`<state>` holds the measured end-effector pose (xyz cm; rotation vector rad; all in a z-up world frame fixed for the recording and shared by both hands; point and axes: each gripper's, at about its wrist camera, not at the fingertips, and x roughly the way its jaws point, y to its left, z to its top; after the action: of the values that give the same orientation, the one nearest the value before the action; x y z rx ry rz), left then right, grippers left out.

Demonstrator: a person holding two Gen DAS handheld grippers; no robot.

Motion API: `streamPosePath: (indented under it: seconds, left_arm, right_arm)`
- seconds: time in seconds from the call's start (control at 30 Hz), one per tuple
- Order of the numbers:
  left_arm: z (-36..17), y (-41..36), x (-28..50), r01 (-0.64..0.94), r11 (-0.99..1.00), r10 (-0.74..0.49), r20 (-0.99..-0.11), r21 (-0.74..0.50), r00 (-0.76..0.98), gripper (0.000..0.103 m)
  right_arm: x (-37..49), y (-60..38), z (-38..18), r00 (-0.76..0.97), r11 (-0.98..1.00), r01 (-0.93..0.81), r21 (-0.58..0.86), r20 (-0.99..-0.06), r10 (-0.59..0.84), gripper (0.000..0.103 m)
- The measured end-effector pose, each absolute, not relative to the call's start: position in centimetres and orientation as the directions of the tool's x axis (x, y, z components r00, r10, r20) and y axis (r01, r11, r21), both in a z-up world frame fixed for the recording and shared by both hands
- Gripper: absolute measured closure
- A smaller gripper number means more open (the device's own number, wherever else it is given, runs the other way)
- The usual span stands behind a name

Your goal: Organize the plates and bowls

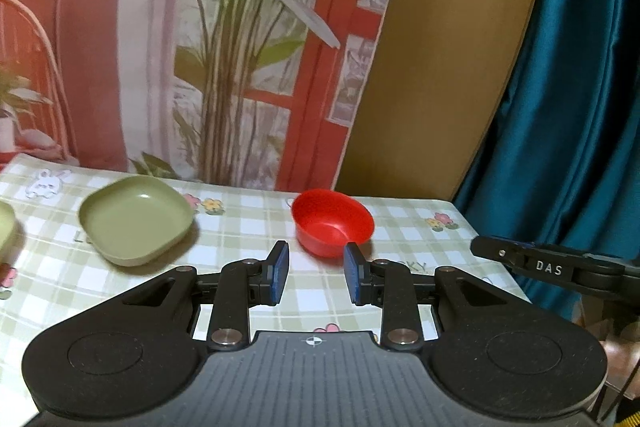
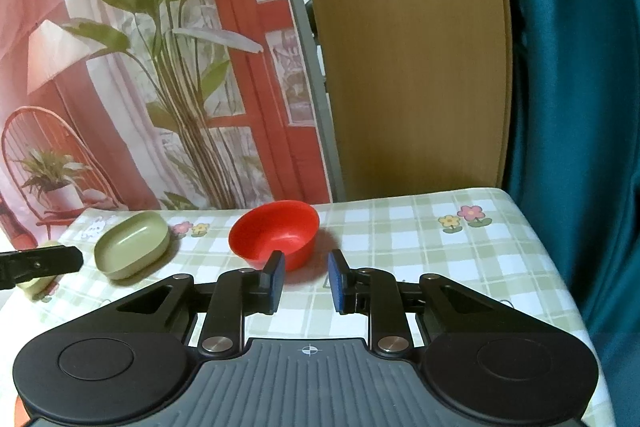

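A red bowl stands upright on the checked tablecloth, just beyond my left gripper, which is open and empty. A green squarish plate sits to its left, and the edge of another green dish shows at the far left. In the right wrist view the red bowl is just ahead and left of my right gripper, open and empty. The green plate lies further left. The other green dish is partly hidden behind the left gripper's finger.
The right gripper's arm reaches in at the right of the left wrist view. A printed backdrop and a wooden board stand behind the table. A teal curtain hangs past the table's right edge.
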<state>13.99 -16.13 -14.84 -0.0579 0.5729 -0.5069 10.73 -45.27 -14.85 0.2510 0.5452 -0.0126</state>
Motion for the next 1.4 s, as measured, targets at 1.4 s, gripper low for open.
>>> streamPosePath:
  seconds: [1.4]
  left_arm:
    - [-23.5, -23.3, 27.9, 0.452, 0.876, -0.448, -0.625, -0.166, 0.639, 0.056]
  right_arm:
    - [24.3, -46.6, -24.2, 0.825, 0.94, 0.025, 0.34, -0.538, 0.172, 0.076]
